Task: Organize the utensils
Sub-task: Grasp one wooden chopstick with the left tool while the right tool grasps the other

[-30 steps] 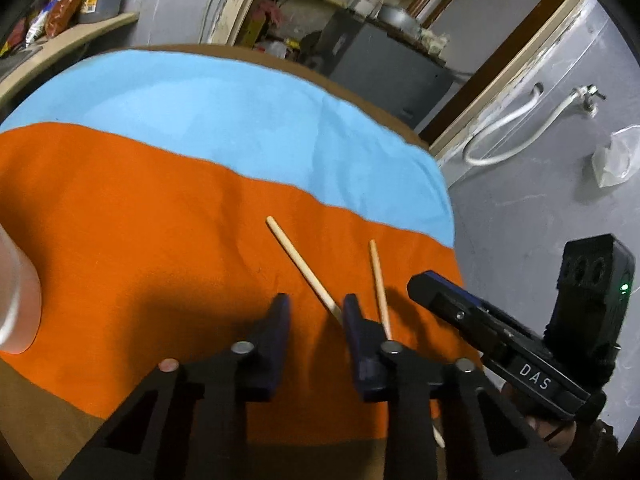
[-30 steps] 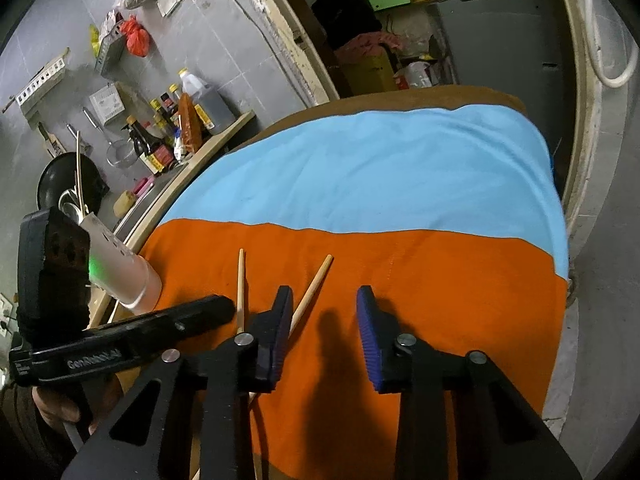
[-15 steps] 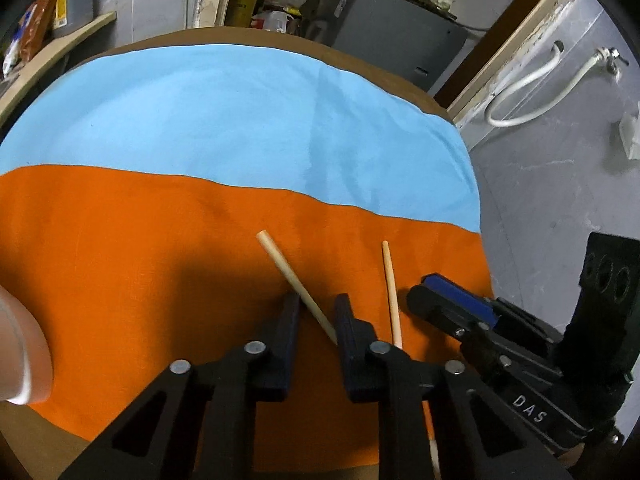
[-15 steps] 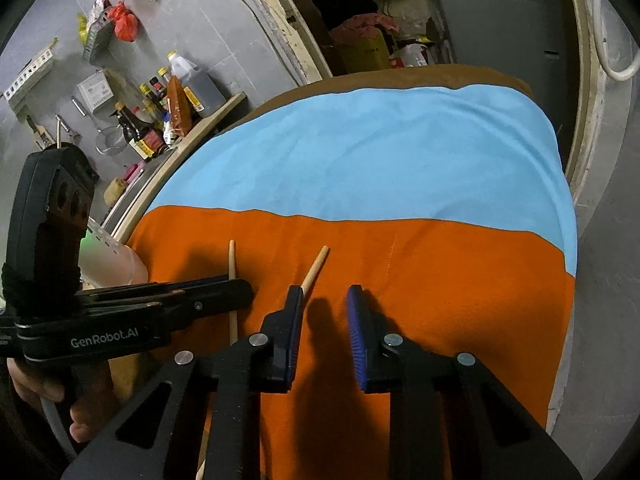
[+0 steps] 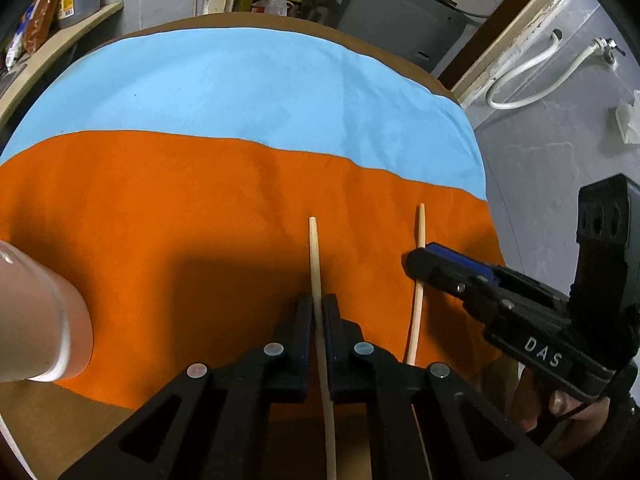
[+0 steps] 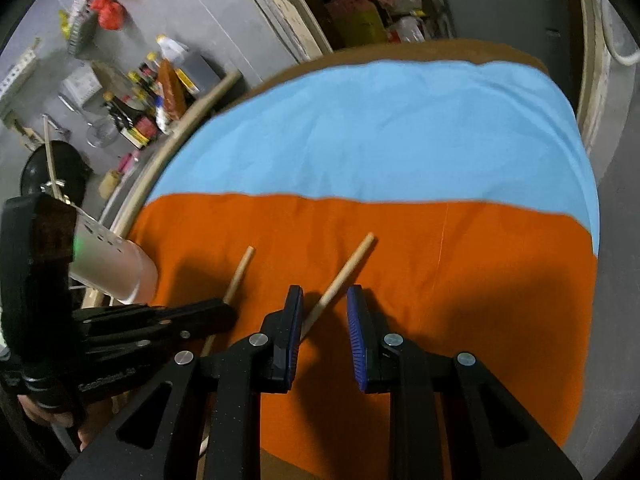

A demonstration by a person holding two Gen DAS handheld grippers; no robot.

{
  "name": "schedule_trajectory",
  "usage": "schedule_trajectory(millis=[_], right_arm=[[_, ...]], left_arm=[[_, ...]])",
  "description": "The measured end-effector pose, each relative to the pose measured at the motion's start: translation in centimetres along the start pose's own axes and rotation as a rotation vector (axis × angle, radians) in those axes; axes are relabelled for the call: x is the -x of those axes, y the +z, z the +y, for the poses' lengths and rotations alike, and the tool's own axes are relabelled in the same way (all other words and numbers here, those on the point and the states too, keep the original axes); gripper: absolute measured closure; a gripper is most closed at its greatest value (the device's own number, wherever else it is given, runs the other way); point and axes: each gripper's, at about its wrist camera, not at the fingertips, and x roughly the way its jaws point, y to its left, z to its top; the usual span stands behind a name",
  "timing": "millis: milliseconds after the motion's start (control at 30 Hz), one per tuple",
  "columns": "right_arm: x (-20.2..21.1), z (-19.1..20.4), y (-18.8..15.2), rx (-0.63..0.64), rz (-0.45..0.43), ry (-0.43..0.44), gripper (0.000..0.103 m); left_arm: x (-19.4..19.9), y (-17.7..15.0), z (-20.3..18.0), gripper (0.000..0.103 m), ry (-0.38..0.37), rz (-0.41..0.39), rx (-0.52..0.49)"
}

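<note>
A chopstick (image 5: 316, 264) on the orange cloth (image 5: 160, 208) is clamped by the left gripper (image 5: 318, 312), whose jaws have just closed. A second chopstick (image 6: 344, 276) there lies unpinched between the right gripper's (image 6: 324, 312) partly open jaws.

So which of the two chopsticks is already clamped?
The chopstick nearer the cup: that chopstick sits pinched in the shut left tongs. The other chopstick lies between the open right tongs.
</note>
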Motion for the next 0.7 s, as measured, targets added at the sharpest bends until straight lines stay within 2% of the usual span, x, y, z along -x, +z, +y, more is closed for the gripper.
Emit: schedule_trajectory(millis=[233,700], right_arm=[[-0.45,0.89,-0.11,0.006,0.044,-0.066,0.083],[-1.0,0.89,0.75,-0.072,0.117,-0.113,0.083]], left_arm=[[0.41,-0.41,0.08,0.097,0.014,0.023,-0.041],[0.45,-0.26,0.53,0.097,0.004,0.069,-0.061]])
